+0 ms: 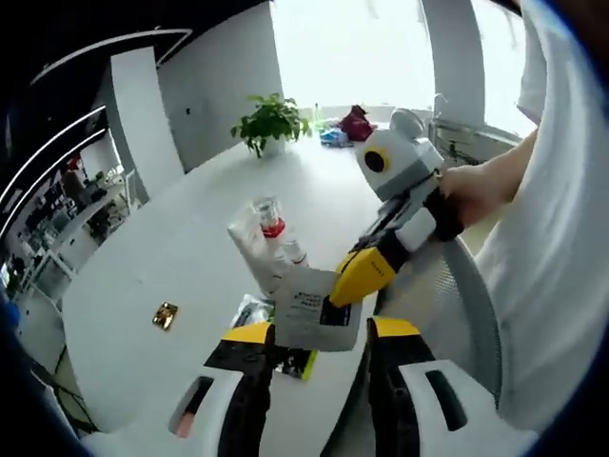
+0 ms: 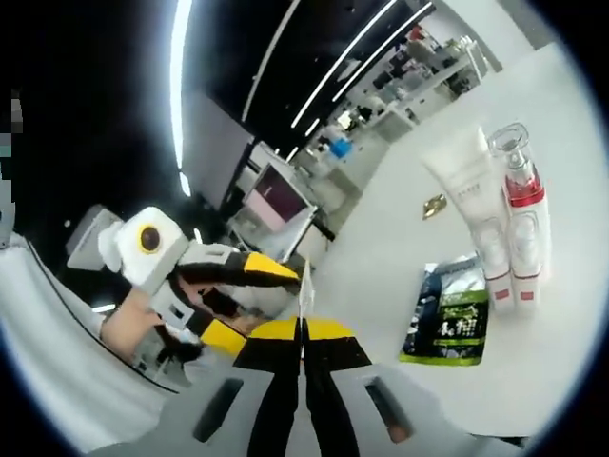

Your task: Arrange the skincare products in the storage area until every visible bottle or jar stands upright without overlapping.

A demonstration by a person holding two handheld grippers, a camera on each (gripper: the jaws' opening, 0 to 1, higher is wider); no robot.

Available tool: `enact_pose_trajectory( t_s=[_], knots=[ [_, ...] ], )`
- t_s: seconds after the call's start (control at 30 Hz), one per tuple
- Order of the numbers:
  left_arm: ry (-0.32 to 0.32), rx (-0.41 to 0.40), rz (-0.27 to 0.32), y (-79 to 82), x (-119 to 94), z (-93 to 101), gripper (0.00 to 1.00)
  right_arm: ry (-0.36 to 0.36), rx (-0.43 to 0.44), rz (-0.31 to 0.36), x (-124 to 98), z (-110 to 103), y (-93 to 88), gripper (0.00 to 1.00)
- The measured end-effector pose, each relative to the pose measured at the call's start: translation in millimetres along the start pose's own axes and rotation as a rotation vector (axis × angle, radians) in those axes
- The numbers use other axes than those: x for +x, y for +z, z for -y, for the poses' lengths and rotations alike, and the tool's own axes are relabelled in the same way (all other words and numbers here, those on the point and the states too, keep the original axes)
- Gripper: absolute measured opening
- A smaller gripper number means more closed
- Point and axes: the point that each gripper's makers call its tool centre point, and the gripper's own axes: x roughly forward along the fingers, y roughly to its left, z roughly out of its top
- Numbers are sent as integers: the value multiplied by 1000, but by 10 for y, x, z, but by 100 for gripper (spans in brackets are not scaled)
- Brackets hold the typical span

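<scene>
Skincare tubes (image 2: 495,228) stand together on the white worktop (image 1: 190,248) beside a green sachet (image 2: 447,324). We find the right gripper (image 2: 303,314) with jaws clamped on a thin white packet (image 1: 317,309); the left gripper (image 1: 314,347) has jaws apart around it.

Printed text on the white sachet (image 1: 314,309) too small to read; its lower edge covered by the right gripper (image 1: 359,278) tip and its bottom corner lost between the left gripper (image 1: 319,345) jaws. Seen edge-on in the right gripper view as a thin sliver (image 2: 303,290), face hidden. Green-and-black packet (image 1: 297,361) mostly hidden behind the sachet and 1 jaw, lettering unreadable in both views. White tube (image 1: 249,249) partly behind the clear bottle with red band (image 1: 270,222); labels illegible. Small gold object (image 1: 166,315) too small to identify. Items by the potted plant (image 1: 269,122) blurred by window glare.
</scene>
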Motion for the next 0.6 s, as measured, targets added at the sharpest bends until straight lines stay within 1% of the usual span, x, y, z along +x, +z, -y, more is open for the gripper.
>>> enact_pose_trajectory(
  t_s=[0.07,0.1,0.17,0.2,0.27,0.3,0.33,0.37,0.43,0.47,0.53,0.6],
  knots=[
    [4,-52,33,8,-21,-22,51,6,18,24,-8,-16,57,1],
    [11,-84,53,19,-35,-39,52,8,26,34,-9,-22,82,1],
    [15,-201,116,54,-83,-79,53,17,48,61,-6,-34,137,1],
    [12,-246,144,83,-97,-85,54,36,83,93,0,-63,193,1],
    [-1,-346,221,172,-137,-97,58,54,125,135,10,-113,248,1],
    [-10,-434,292,236,-184,-137,60,70,151,162,11,-145,296,1],
    [-23,-500,341,285,-212,-154,61,82,167,178,13,-164,326,1],
    [-49,-627,440,382,-275,-198,60,96,188,211,14,-189,384,1],
    [-89,-783,599,523,-383,-266,55,121,231,272,7,-228,483,1],
    [-88,-824,631,536,-401,-289,53,132,245,295,2,-246,522,1],
    [-60,-878,640,495,-376,-320,50,163,298,359,-5,-280,609,1],
    [-56,-886,634,469,-347,-304,47,185,336,411,-1,-323,666,1]
  ],
)
